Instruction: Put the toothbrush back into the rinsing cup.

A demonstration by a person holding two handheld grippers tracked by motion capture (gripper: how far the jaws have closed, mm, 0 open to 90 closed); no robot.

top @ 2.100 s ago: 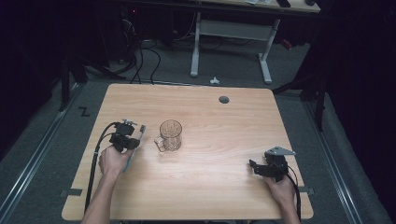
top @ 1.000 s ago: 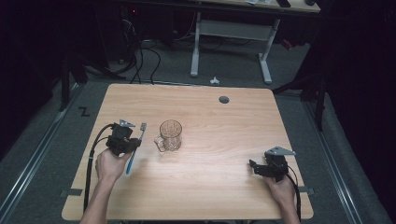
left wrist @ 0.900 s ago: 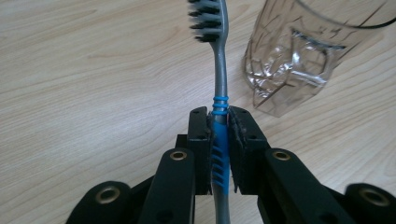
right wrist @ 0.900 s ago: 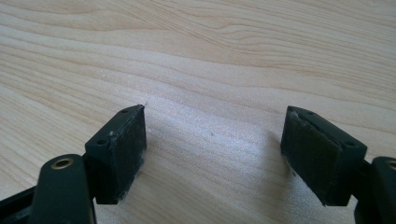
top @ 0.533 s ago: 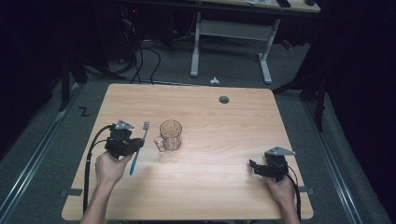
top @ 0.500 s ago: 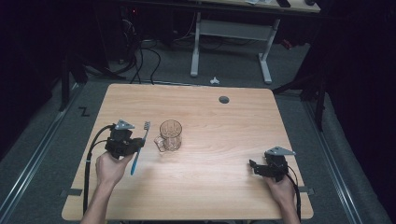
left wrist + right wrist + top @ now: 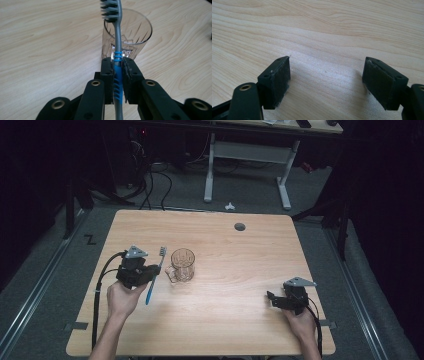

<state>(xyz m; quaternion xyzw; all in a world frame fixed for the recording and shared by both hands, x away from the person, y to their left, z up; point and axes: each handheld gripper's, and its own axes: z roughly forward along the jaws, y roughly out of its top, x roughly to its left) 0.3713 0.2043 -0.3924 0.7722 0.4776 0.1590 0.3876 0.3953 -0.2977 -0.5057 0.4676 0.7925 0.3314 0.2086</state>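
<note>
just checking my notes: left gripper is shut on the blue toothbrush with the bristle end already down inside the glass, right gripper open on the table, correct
Not quite: the toothbrush is not in the glass yet. The high view shows it beside the glass, and the left gripper view shows its bristles up in front of the rim. The left gripper is shut on it, and the right gripper is open.

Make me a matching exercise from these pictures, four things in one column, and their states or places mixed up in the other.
Things:
1. toothbrush
2. glass mug
3. left hand-held gripper
4. right hand-held gripper

States or places:
A. jaws wide apart, nothing between them
B. stands upright on the table, nothing in it
C. clamped at its blue grip, bristle end pointing away
D. jaws closed on a handle

Pairs: 1-C, 2-B, 3-D, 4-A
</note>
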